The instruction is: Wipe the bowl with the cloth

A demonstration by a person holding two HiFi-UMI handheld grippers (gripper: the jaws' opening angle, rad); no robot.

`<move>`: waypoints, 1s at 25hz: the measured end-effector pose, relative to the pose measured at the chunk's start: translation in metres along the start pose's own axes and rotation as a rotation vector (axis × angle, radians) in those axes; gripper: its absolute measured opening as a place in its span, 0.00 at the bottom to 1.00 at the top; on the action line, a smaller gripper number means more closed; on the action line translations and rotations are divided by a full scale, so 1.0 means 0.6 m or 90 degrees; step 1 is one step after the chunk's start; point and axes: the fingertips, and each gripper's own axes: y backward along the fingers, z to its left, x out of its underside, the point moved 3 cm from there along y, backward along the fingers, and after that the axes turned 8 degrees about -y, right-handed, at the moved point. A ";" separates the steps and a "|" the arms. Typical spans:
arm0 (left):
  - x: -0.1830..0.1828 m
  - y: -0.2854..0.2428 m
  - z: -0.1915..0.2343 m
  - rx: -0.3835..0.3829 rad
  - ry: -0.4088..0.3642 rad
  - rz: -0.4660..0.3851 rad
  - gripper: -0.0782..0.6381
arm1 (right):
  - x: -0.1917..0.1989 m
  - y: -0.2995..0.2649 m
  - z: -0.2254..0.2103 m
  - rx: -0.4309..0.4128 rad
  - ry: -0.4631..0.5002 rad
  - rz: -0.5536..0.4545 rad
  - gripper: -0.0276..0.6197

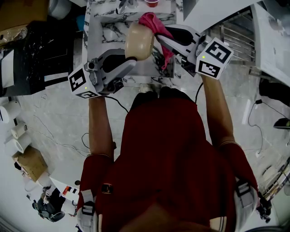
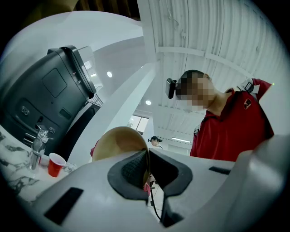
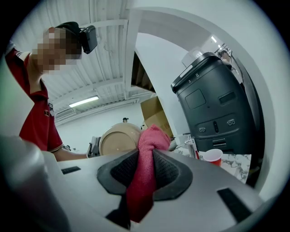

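One tan bowl (image 1: pixel 139 41) hangs over the marble countertop (image 1: pixel 108 27) near its front edge. The left gripper (image 1: pixel 130 60) has its jaws closed on the bowl's rim. The right gripper (image 1: pixel 161 39) is clamped on one pink cloth (image 1: pixel 154 22), just beside the bowl. One red cup (image 1: pixel 152 2) stands toward the countertop's far side.

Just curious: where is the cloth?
The cloth is pinched in the right tool, top centre in head view, beside the bowl in the left tool.

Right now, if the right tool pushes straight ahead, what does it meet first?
Probably the bowl, held by the left tool; the cloth in the right tool leads, though depth is unclear.
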 end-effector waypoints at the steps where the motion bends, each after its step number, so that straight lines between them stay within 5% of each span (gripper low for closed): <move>1: -0.002 -0.001 -0.001 0.000 0.001 -0.008 0.14 | 0.002 0.001 0.000 -0.001 -0.004 -0.002 0.18; 10: -0.015 -0.011 0.005 -0.028 0.019 -0.106 0.14 | 0.021 0.007 0.002 -0.009 -0.036 -0.016 0.18; 25: -0.020 -0.020 0.032 -0.133 0.013 -0.171 0.14 | 0.052 -0.004 0.025 -0.017 -0.041 0.012 0.18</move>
